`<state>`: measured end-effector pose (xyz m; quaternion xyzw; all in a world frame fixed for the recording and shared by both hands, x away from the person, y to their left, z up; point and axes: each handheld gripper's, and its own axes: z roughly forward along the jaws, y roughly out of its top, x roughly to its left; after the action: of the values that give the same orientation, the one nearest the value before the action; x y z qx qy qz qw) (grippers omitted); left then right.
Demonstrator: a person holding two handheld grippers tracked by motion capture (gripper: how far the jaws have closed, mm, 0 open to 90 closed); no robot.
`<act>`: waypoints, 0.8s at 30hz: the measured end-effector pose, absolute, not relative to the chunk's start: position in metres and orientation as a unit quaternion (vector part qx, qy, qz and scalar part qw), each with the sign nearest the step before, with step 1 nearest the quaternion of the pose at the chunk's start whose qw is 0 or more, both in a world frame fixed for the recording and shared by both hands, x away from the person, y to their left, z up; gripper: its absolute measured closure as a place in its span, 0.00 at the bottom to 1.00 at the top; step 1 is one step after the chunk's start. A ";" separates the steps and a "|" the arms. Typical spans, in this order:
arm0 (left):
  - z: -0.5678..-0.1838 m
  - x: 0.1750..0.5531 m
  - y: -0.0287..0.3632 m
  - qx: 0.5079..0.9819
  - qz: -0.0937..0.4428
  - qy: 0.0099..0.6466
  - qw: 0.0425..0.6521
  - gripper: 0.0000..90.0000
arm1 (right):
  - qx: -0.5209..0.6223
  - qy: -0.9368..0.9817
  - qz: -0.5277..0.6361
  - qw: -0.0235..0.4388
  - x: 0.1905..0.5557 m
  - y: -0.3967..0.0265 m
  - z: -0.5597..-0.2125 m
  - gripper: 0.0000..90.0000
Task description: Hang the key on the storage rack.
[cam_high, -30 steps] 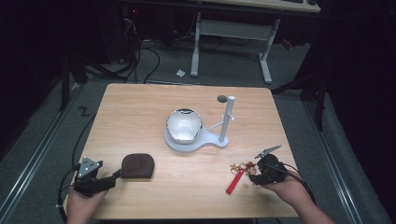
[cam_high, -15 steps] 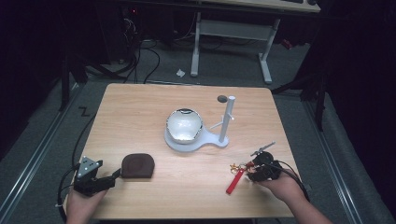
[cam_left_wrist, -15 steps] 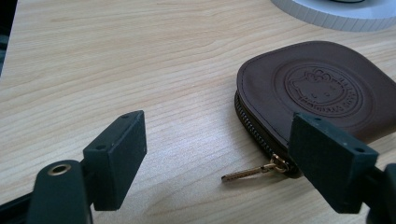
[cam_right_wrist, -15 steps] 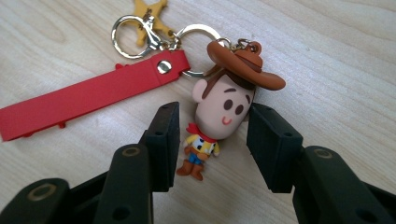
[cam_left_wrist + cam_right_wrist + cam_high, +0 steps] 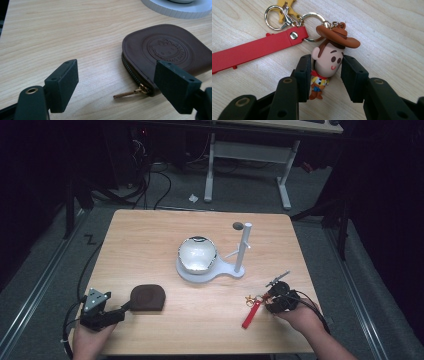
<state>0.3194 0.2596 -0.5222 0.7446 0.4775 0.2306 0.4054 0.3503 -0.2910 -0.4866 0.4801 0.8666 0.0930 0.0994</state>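
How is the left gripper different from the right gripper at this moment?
The left gripper has its jaws wide apart with nothing between them, the brown zip pouch lying just ahead; the right gripper has just been closing, and its pads now press the cowboy figure keychain. Both sit low over the wooden table.

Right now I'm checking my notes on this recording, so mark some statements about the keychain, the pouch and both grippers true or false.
1. The right gripper has its jaws around the cowboy figure. True; they have just been closing on its head.
2. The left gripper is clamped on the brown pouch. False: its jaws are open, the pouch lies beyond them.
3. The red strap is joined to the figure's rings. True.
4. The pouch's zipper pull is silver. False: it is gold.
5. The bowl lies on the floor. False: it sits on the white stand.
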 end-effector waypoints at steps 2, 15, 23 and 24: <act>-0.522 0.320 0.260 0.748 0.233 0.474 0.403 0.23 | 0.477 0.868 0.090 0.102 0.351 -0.290 -0.487 0.68; -0.521 0.318 0.262 0.747 0.235 0.472 0.405 0.23 | 0.472 0.872 0.080 0.101 0.357 -0.281 -0.491 0.72; -0.522 0.318 0.262 0.747 0.233 0.472 0.407 0.23 | 0.473 0.871 0.087 0.098 0.357 -0.283 -0.491 0.73; -0.522 0.318 0.261 0.747 0.234 0.471 0.406 0.23 | 0.472 0.872 0.088 0.099 0.357 -0.283 -0.491 0.73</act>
<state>0.3184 0.2612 -0.5217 0.7470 0.4712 0.2342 0.4063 0.3568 -0.2833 -0.4911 0.4716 0.8718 0.0881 0.0992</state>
